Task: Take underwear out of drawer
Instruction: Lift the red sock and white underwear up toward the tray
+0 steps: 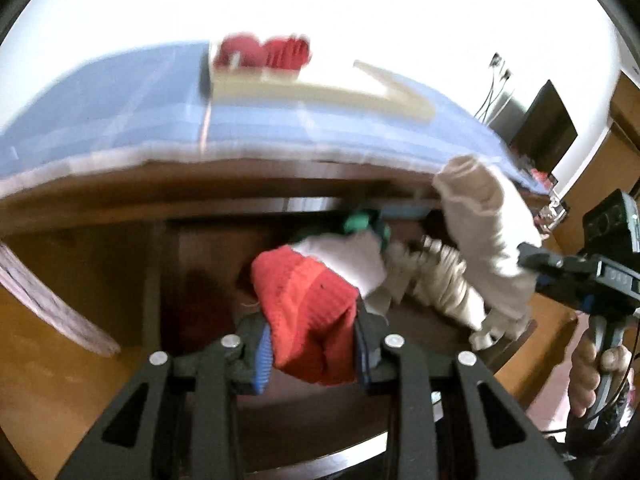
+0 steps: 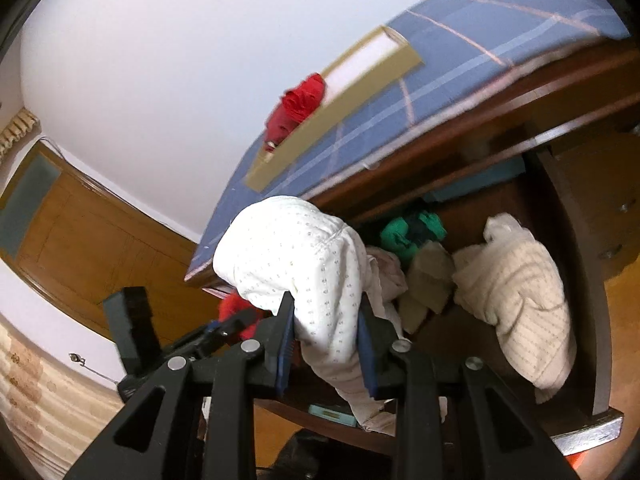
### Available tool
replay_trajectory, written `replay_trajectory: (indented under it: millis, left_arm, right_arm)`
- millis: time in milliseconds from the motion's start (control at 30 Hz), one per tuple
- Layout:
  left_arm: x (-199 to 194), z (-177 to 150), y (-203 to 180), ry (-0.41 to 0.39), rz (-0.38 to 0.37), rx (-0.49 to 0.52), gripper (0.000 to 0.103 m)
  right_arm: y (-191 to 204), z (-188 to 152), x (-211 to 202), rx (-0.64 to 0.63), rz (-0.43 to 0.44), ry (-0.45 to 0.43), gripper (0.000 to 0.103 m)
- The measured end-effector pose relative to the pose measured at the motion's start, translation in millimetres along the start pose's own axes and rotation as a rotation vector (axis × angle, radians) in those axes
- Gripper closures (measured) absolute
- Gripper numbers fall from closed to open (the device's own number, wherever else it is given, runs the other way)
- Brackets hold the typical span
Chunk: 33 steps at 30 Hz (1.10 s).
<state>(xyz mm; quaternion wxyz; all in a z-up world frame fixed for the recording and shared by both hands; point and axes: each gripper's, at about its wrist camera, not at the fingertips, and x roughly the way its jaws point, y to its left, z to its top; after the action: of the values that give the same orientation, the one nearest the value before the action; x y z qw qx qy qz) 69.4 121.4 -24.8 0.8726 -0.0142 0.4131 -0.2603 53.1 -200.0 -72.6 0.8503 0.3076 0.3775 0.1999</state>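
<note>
1. Wooden drawer (image 2: 580, 264) pulled open under a blue-checked bed (image 1: 120, 120), clothes heaped inside.
2. Left gripper (image 1: 312, 344): fingers clenched on red underwear (image 1: 308, 312), raised above the drawer.
3. Right gripper (image 2: 326, 344): fingers clamped on white dotted underwear (image 2: 296, 264), lifted over the drawer's left side.

Beyond my fingers a blue checked bedspread (image 2: 472, 36) carries a flat cardboard box (image 2: 340, 100), a red cloth (image 2: 298, 106) against it.

Red underwear (image 1: 308, 312) and white underwear (image 2: 304, 264) hang above the drawer (image 2: 576, 280).
</note>
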Motion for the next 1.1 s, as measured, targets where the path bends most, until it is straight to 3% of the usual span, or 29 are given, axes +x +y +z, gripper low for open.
replay_trajectory:
  millis: [200,400,633,900,1100]
  left_arm:
    - [-35.8,36.7,-25.3,-0.137,0.014,0.068,0.072]
    - [-40.1,72.5,-40.8,-0.232,0.054,0.096,0.072]
    - [-21.9,111.1,-54.9,-0.297,0.068,0.098,0.072]
    - [4.4,151.3,-61.4,-0.346,0.110,0.104,0.072]
    - [34.5,185.8,-50.0,-0.356,0.131,0.050,0.072]
  right_arm:
    - [29.3,27.2,-9.2,-0.030,0.009,-0.069,0.073]
    - [52.6,62.9,-13.9,-0.044,0.009,-0.158,0.073]
    - [79.9,103.0,-2.2,-0.100,-0.066,-0.271,0.073]
    - [86.4,147.1,26.9,-0.111,-0.111,-0.324,0.072]
    - [85.9,176.2,48.5,-0.143,-0.168,-0.350,0.072]
